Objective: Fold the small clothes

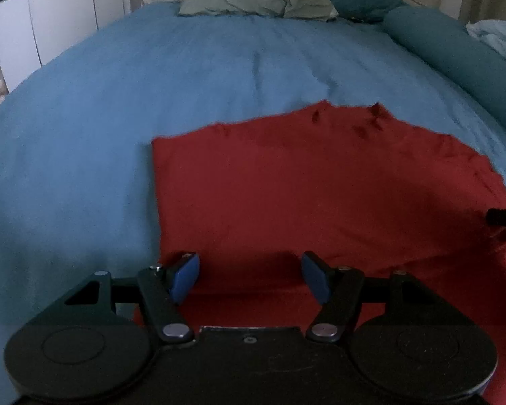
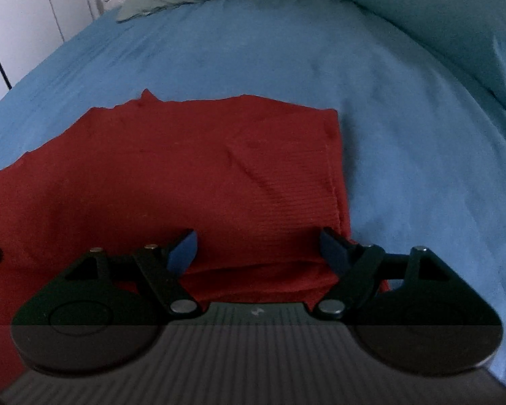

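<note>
A red ribbed garment (image 1: 303, 185) lies flat on the blue bed cover (image 1: 118, 118); it also shows in the right wrist view (image 2: 185, 175). My left gripper (image 1: 249, 275) is open, its blue pads straddling the garment's near folded edge by its left side. My right gripper (image 2: 258, 251) is open over the near edge by the garment's right hem. Neither holds cloth. The tip of the right gripper (image 1: 504, 217) shows at the right edge of the left wrist view.
Pillows (image 1: 253, 3) lie at the head of the bed. A teal bolster (image 1: 455, 54) runs along the right side, with teal bedding (image 2: 438, 17) beside it. White cupboards (image 1: 33, 17) stand to the left. Blue cover (image 2: 421, 168) surrounds the garment.
</note>
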`<action>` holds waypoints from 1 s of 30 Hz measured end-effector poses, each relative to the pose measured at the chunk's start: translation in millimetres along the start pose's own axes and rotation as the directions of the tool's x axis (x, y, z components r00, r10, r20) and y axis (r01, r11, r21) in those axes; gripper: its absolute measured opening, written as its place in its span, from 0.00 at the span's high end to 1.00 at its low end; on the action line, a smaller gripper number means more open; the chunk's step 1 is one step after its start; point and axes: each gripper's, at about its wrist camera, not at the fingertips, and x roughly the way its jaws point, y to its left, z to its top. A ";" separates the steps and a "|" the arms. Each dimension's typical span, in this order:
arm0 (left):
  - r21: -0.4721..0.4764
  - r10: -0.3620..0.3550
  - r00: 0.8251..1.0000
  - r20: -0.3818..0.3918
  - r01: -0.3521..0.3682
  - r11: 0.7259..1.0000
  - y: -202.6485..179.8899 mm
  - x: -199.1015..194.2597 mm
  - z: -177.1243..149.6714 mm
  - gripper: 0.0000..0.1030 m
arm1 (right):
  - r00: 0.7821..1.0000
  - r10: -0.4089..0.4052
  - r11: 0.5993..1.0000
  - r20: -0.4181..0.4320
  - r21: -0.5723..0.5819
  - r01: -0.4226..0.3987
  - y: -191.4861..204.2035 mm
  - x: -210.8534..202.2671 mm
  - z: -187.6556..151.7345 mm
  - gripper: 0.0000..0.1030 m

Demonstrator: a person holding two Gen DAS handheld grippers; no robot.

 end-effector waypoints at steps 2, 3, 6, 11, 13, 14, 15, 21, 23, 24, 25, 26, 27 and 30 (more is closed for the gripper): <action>-0.002 0.003 1.000 0.019 -0.003 1.000 0.3 -6.8 0.8 0.28 | 0.998 0.026 1.000 0.059 0.002 -0.027 -4.8 -5.9 10.0 0.07; -0.001 0.009 1.000 0.021 -0.009 1.000 1.8 -8.8 -0.5 0.28 | 0.996 0.027 1.000 0.090 0.006 -0.028 -4.4 -7.8 15.8 0.07; -0.005 0.014 1.000 0.013 -0.014 1.000 4.7 -6.3 -9.4 0.28 | 0.996 0.027 0.999 0.090 0.029 -0.030 -2.9 8.8 34.4 0.07; 0.037 0.031 0.999 0.045 -0.032 0.999 -1.7 -2.2 -21.6 0.28 | 0.999 0.015 0.999 0.029 0.039 -0.017 -9.3 59.0 43.4 0.07; 0.037 0.034 0.998 0.056 -0.036 0.999 -1.7 -6.0 -20.6 0.28 | 0.998 0.024 0.999 0.050 0.030 -0.025 -10.0 56.9 43.3 0.07; 0.031 0.034 0.997 0.063 -0.036 0.999 -1.5 -10.3 -19.6 0.28 | 0.998 0.027 0.999 0.049 0.021 -0.028 -9.5 54.2 43.4 0.07; 0.026 0.038 0.997 0.073 -0.040 0.999 -1.3 -16.8 -18.4 0.28 | 0.998 0.037 0.999 0.051 0.008 -0.038 -10.7 48.8 42.9 0.07; 0.020 0.079 0.989 0.126 -0.082 0.996 -0.3 -95.6 -21.5 0.27 | 0.978 0.141 0.990 0.153 -0.053 -0.134 -24.7 -44.5 29.2 0.07; 0.024 0.098 0.987 0.126 -0.102 0.994 1.7 -127.8 -30.3 0.24 | 0.971 0.159 0.985 0.179 -0.097 -0.143 -32.1 -88.2 19.1 0.07; 0.019 0.099 0.988 0.122 -0.102 0.995 2.8 -142.5 -36.4 0.13 | 0.969 0.159 0.984 0.190 -0.113 -0.139 -38.5 -108.3 15.6 0.07; 0.009 0.095 0.988 0.121 -0.097 0.995 5.3 -154.6 -42.2 0.07 | 0.967 0.162 0.983 0.198 -0.122 -0.140 -43.1 -127.4 8.4 0.06; -0.002 0.088 0.988 0.126 -0.089 0.996 6.4 -168.0 -52.1 0.06 | 0.965 0.174 0.980 0.196 -0.131 -0.150 -48.6 -145.3 1.9 0.05; -0.015 0.075 0.989 0.126 -0.073 0.997 9.4 -181.2 -64.1 0.06 | 0.967 0.175 0.980 0.188 -0.129 -0.152 -53.3 -163.4 -7.6 0.04; -0.042 0.080 0.993 0.087 -0.077 0.996 13.9 -198.9 -93.3 0.06 | 0.976 0.152 0.985 0.156 -0.100 -0.138 -67.4 -208.2 -45.2 0.04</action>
